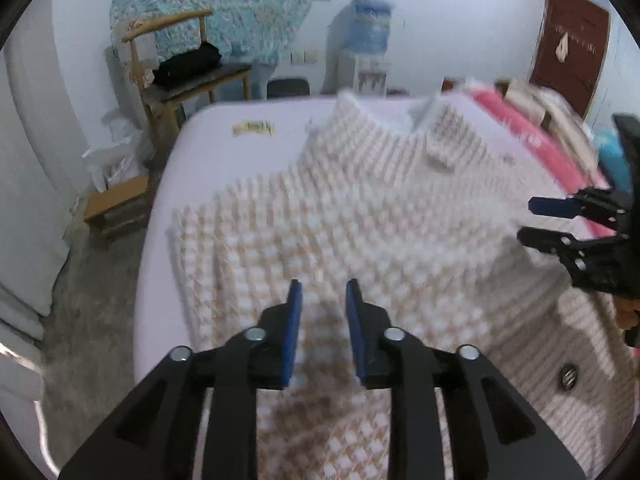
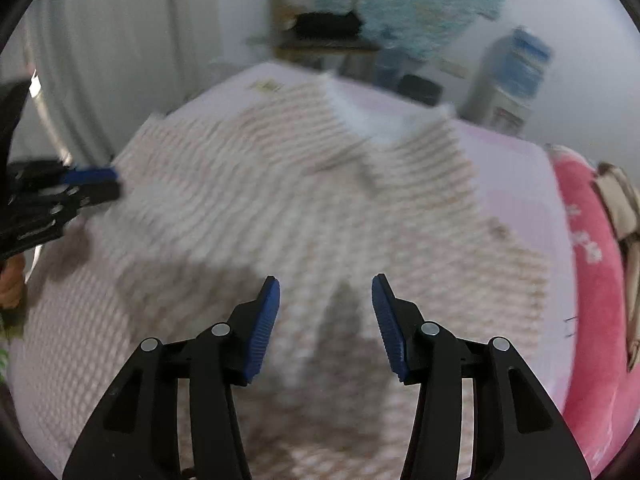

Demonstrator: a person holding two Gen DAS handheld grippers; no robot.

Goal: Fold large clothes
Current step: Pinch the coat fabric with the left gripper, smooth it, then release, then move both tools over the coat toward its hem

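Observation:
A large white-and-beige checked fleecy garment (image 1: 360,216) lies spread on a pale lilac surface (image 1: 224,152), collar (image 1: 384,120) at the far end. A round button (image 1: 568,376) shows on its near right part. My left gripper (image 1: 324,286) hovers over the near left of the cloth, jaws a little apart with nothing between them. In the right wrist view my right gripper (image 2: 326,280) stands open above the garment (image 2: 280,200), holding nothing. Each gripper appears in the other view: the right gripper (image 1: 526,219) at the garment's right edge, the left gripper (image 2: 116,183) at its left edge.
A pink cloth (image 1: 532,140) and other folded textiles lie along the right side. Beyond the far edge stand a wooden chair (image 1: 168,36) with a black bag (image 1: 188,64), a water dispenser (image 1: 368,48) and a brown door (image 1: 568,48). A low wooden stool (image 1: 116,204) sits on the floor at left.

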